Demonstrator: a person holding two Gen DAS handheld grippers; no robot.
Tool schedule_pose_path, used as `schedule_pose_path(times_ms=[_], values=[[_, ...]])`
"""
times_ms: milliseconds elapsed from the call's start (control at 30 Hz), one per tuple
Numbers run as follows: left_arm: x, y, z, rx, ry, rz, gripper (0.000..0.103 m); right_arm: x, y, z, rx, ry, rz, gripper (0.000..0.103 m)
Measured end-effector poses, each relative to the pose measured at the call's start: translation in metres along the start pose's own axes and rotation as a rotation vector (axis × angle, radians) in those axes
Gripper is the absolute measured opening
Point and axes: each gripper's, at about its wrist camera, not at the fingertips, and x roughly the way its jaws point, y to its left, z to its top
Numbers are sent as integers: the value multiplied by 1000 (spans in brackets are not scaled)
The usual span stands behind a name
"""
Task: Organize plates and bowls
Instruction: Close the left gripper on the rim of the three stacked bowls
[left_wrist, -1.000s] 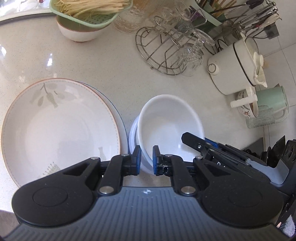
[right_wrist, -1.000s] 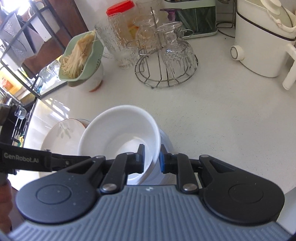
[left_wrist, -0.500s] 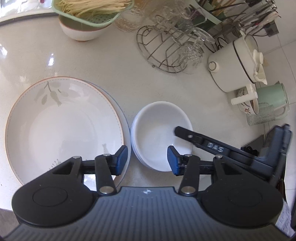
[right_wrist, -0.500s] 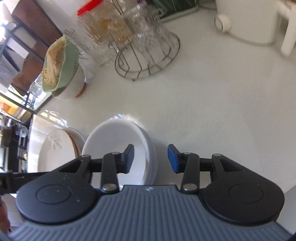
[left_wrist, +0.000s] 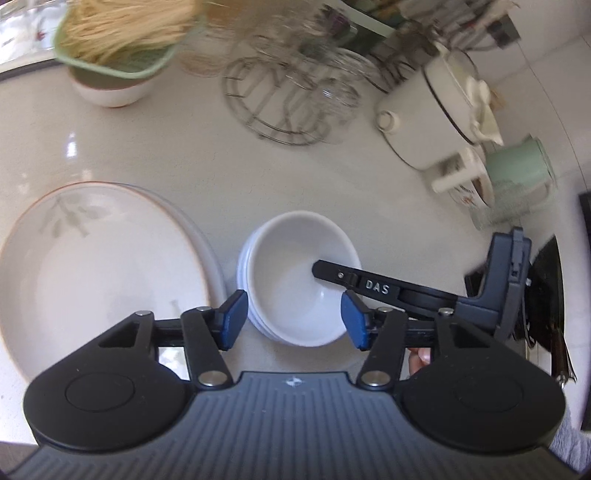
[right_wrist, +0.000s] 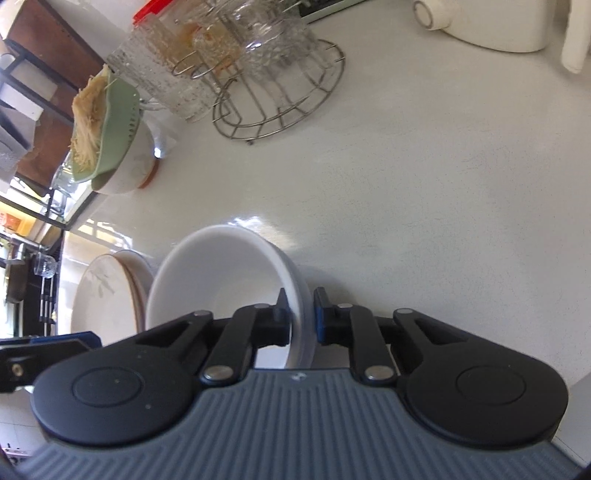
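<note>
Since half a second ago the right gripper (right_wrist: 300, 315) has closed from spread wide to clamped on the near rim of the white bowl stack (right_wrist: 221, 280), one finger inside the top bowl and one outside, while the left gripper (left_wrist: 291, 325) has stayed spread wide and drawn back a little, so the bowls look smaller in its view.

Across the pale countertop (right_wrist: 424, 184), the stack of large plates (left_wrist: 92, 258) lies to the left, the top one edged in orange with a leaf print. Just beside it, on its right, sit the nested white bowls. Behind them stands a wire rack of upturned glasses (right_wrist: 273, 81), with a green colander of noodles (left_wrist: 122, 33) resting on a bowl to its left and a white pot (left_wrist: 436, 110) and green mug (left_wrist: 517, 166) to its right.

Left gripper: released, holding nothing, its blue pads (left_wrist: 232, 321) flanking the near side of the bowl stack; whether they touch it I cannot tell.
</note>
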Motion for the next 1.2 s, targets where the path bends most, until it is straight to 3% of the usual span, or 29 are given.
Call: schedule_pose_path(times_ms=[233, 467, 867, 1067, 1200], values=[[13, -25, 10, 90, 2, 9, 62, -16, -25, -4, 39, -34, -39, 11], [65, -58, 17, 210, 66, 46, 62, -36, -57, -13, 89, -70, -79, 11], [124, -57, 6, 166, 146, 54, 61, -46, -82, -27, 149, -114, -87, 12], [129, -49, 10, 96, 169, 0, 57, -50, -82, -31, 136, -128, -86, 12], [128, -52, 11, 112, 163, 14, 53, -54, -85, -40, 150, -126, -70, 12]])
